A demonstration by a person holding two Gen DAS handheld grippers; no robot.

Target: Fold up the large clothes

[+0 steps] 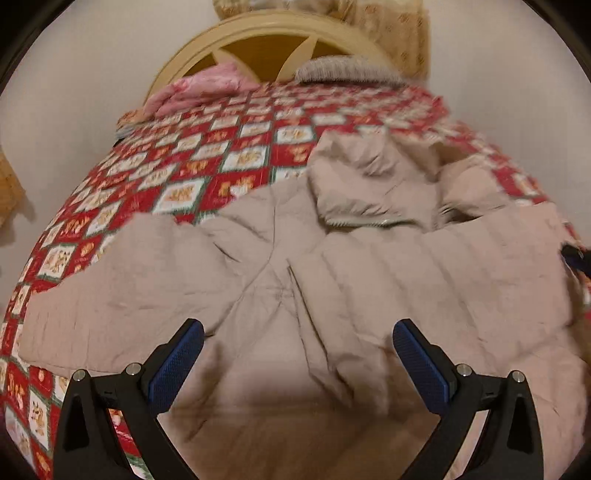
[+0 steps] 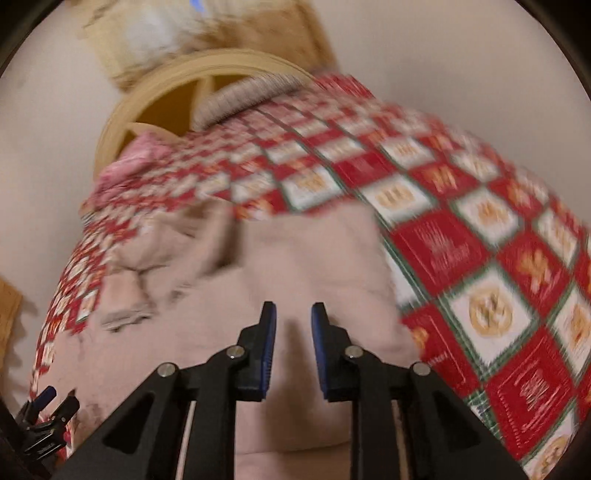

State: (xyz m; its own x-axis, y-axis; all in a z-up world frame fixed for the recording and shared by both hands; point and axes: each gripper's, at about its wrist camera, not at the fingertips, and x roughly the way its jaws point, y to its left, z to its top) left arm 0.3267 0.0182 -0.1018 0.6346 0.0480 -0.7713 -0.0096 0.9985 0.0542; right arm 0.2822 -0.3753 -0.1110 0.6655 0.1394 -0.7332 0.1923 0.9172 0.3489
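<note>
Blurred red quilt bears a beige coat; left tool wide, right tool narrow, both empty.

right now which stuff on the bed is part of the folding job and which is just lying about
Part of the job:
- beige padded jacket
- left hand-held gripper, open above it
- right hand-held gripper, nothing gripped

Just lying about:
- pink cloth
- grey knitted item
- red patterned bedspread
- headboard
</note>
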